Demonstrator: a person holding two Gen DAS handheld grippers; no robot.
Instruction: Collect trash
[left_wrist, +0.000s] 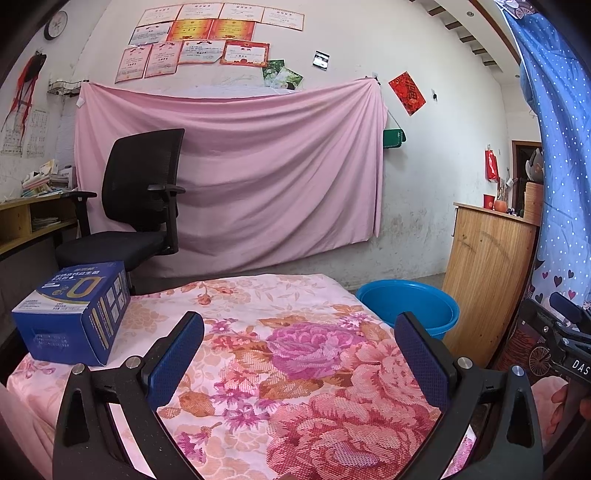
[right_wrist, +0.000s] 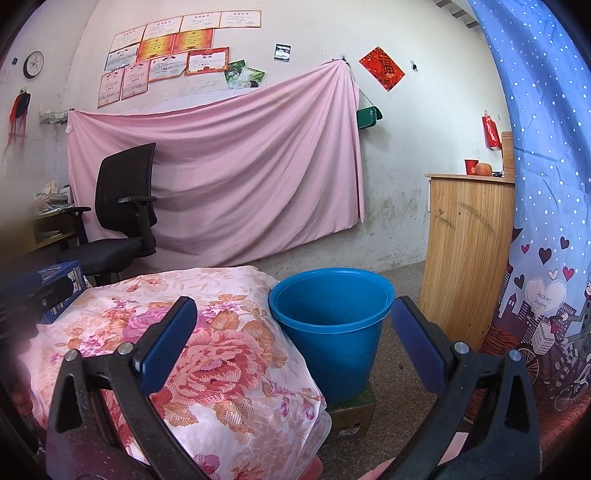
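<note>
A blue carton (left_wrist: 70, 317) with white and gold print lies at the near left of the floral cloth-covered table (left_wrist: 295, 354); its corner (right_wrist: 61, 282) shows at the left edge of the right wrist view. A blue plastic bucket (right_wrist: 330, 325) stands on a flattened cardboard box on the floor, right of the table; its rim (left_wrist: 410, 302) shows beyond the table's far right corner. My left gripper (left_wrist: 299, 350) hovers open over the table's middle, nothing between its fingers. My right gripper (right_wrist: 293, 332) is open too, spanning the table's right edge and the bucket.
A black office chair (left_wrist: 144, 206) stands behind the table, against a pink sheet hung on the wall. A wooden cabinet (right_wrist: 467, 251) sits right of the bucket. A blue dotted curtain (right_wrist: 546, 184) hangs at the far right. A shelf with books (left_wrist: 37, 206) is at the left.
</note>
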